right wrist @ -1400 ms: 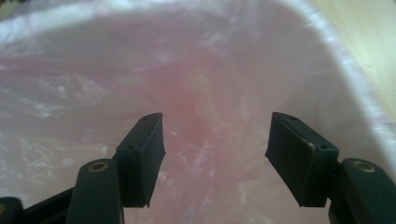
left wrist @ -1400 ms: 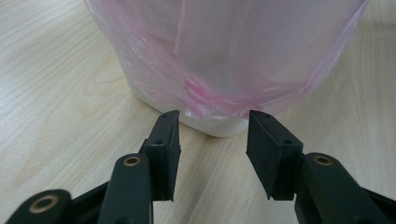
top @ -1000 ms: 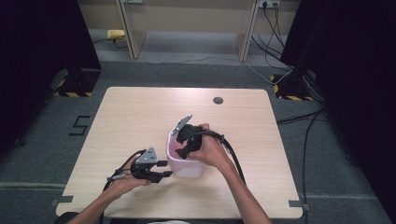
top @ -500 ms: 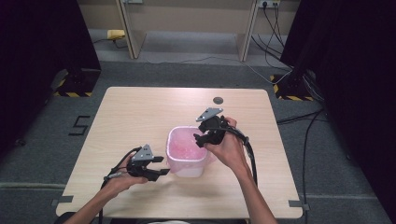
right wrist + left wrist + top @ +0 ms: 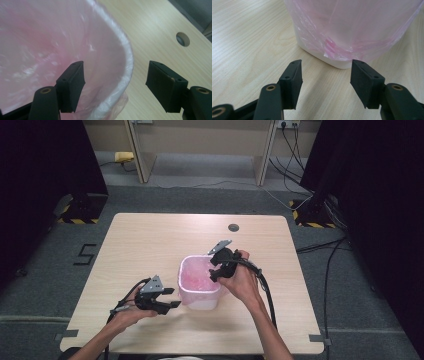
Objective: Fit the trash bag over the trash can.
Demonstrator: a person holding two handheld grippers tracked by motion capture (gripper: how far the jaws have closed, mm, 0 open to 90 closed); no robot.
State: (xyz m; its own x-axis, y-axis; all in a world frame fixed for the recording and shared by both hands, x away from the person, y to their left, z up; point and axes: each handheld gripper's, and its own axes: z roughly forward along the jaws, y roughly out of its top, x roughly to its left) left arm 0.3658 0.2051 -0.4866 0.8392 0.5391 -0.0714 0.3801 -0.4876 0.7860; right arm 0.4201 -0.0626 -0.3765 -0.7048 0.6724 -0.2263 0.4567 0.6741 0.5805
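1. This looks like a lab or recording room, not a home.
2. A bare wooden desk (image 5: pixel 150 240) with a cable hole (image 5: pixel 233 227) stands alone on grey carpet (image 5: pixel 210 197).
3. Black curtains (image 5: pixel 45 180) hang at both sides.
4. Stand feet marked with yellow-and-black hazard tape (image 5: pixel 75 220) sit on the floor beside the desk.
5. Loose cables (image 5: pixel 325 245) run across the carpet to wall sockets (image 5: pixel 285 124).
6. Tape marks (image 5: pixel 86 254) are stuck on the carpet left of the desk.
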